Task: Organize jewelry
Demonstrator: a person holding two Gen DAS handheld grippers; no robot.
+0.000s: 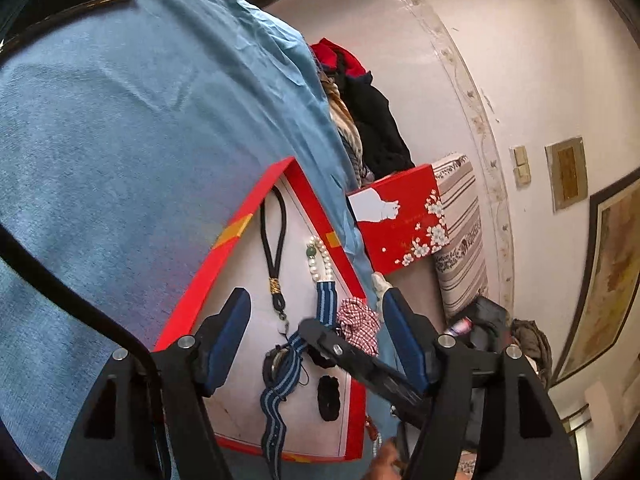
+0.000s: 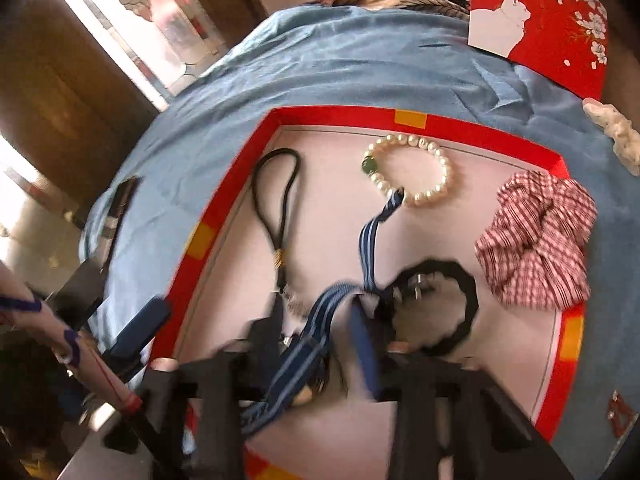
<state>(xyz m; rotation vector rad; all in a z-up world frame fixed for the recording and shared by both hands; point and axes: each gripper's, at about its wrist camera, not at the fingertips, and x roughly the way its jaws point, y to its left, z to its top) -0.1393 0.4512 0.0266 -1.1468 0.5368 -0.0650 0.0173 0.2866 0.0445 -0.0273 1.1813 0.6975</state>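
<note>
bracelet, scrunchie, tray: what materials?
Bracelet: glossy cream round beads, pearl or imitation, cannot tell which; one green bead, maybe jade or glass. Scrunchie: soft woven fabric, red-white check, gathered folds. Tray: looks like card, matte red rim with a flat white floor.

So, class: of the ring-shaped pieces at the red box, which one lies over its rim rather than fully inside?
The red-checked scrunchie: it straddles the rim, while the pearl bracelet and black hair tie lie inside.
</note>
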